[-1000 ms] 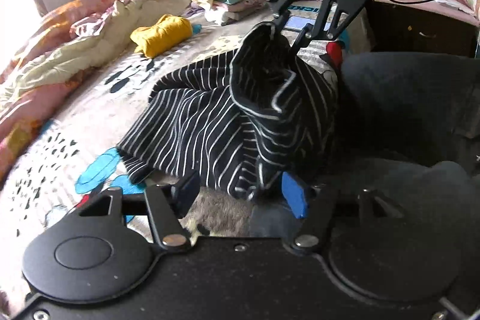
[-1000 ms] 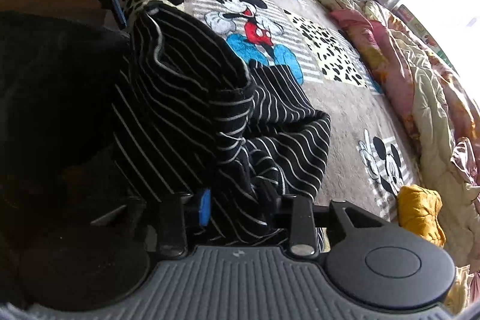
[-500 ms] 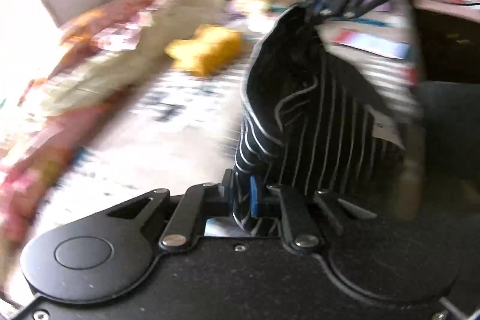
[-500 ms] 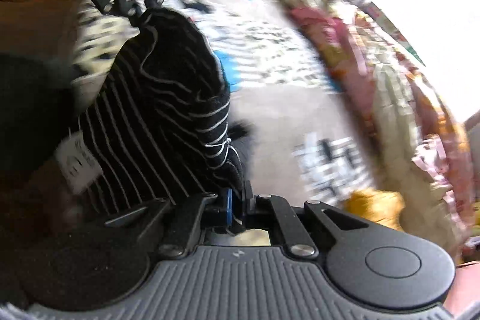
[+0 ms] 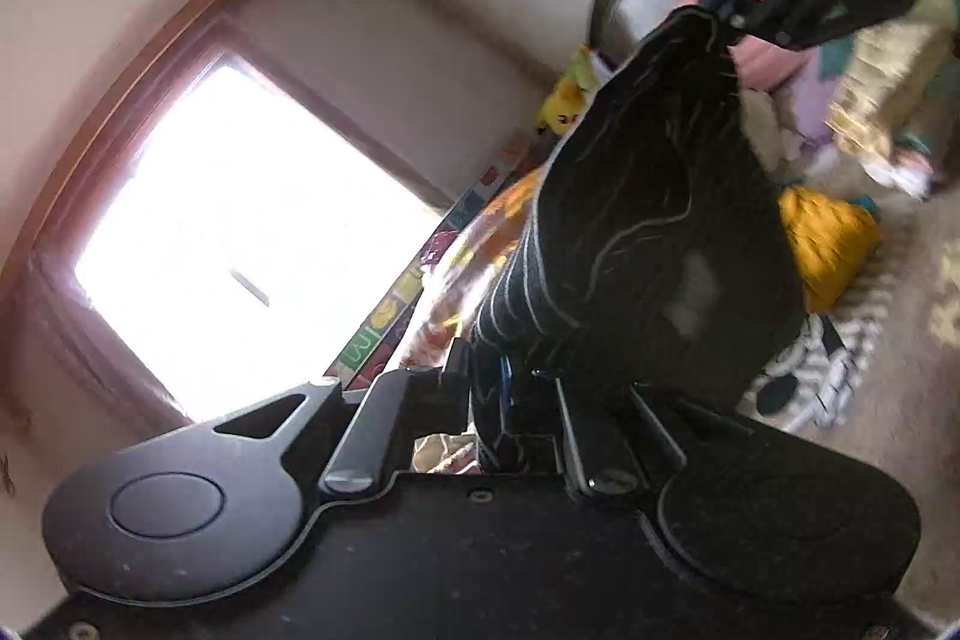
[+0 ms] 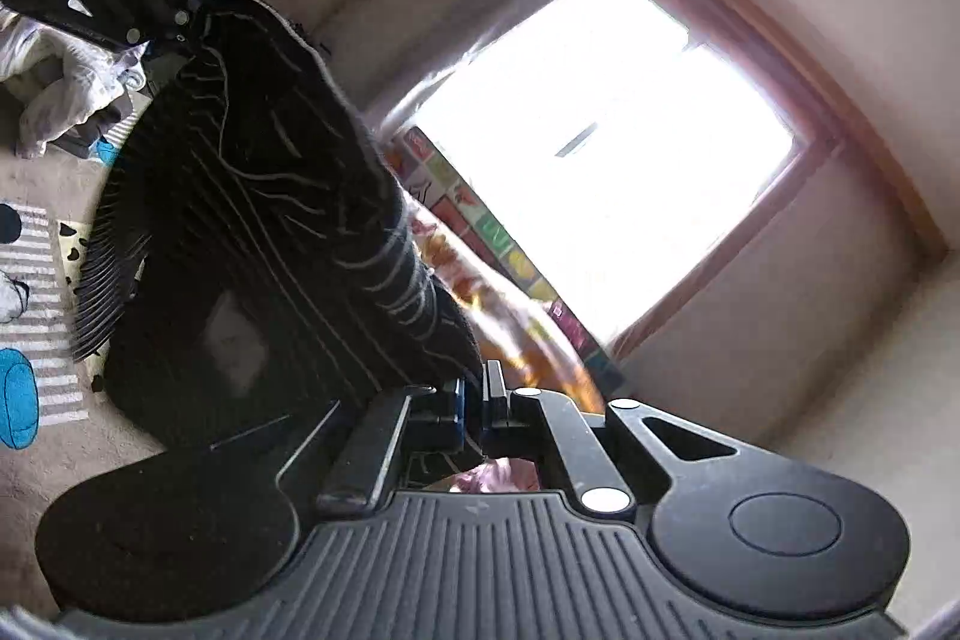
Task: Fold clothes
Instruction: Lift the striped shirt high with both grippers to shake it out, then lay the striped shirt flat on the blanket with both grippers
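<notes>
My left gripper (image 5: 489, 388) and my right gripper (image 6: 474, 400) each pinch the striped shirt (image 5: 654, 232), which hangs up in front of the window (image 5: 240, 244). It hides much of the bed (image 5: 900, 340). A yellow cloth (image 5: 828, 238) lies just beside the shirt.

The left tongs (image 5: 492, 388) pinch one end of a black striped garment (image 5: 654, 232), whose other end is clamped in the right tongs (image 5: 720, 13). Behind it lie a yellow garment (image 5: 831, 238) on the bed (image 5: 900, 340) and a bright window (image 5: 240, 244).
</notes>
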Action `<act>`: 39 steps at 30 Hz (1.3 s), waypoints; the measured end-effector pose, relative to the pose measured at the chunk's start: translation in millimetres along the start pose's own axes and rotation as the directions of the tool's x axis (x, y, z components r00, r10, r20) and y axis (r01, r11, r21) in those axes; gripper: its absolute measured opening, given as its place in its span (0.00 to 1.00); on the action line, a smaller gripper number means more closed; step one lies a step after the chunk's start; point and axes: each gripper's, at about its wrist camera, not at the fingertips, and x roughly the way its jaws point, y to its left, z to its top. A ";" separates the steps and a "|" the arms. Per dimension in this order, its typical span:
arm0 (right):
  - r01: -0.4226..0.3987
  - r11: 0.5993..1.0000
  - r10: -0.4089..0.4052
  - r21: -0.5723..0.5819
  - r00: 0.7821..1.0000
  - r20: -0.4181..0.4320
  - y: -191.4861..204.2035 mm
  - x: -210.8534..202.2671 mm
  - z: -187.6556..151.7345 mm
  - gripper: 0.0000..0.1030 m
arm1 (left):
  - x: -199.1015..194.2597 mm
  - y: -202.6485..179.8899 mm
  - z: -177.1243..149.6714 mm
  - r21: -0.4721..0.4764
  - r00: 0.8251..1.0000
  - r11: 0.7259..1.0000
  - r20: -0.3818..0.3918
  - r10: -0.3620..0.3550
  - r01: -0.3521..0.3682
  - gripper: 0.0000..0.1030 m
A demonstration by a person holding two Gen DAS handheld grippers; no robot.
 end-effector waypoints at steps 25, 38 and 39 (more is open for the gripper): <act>-0.523 0.833 0.445 -0.181 0.827 -0.345 305.8 -90.9 -206.9 0.15 | -80.2 -278.3 -175.4 -0.160 0.723 0.782 -0.305 -0.619 0.602 0.30; -0.225 0.758 0.485 0.612 0.822 -0.299 180.7 -16.2 -221.6 0.44 | 16.5 -164.9 -290.8 -0.879 0.810 0.476 -0.268 -0.522 0.016 0.47; -0.178 0.746 0.463 0.642 0.831 -0.308 175.8 -5.3 -223.8 0.45 | 25.3 -160.2 -300.5 -0.904 0.813 0.425 -0.274 -0.514 -0.035 0.45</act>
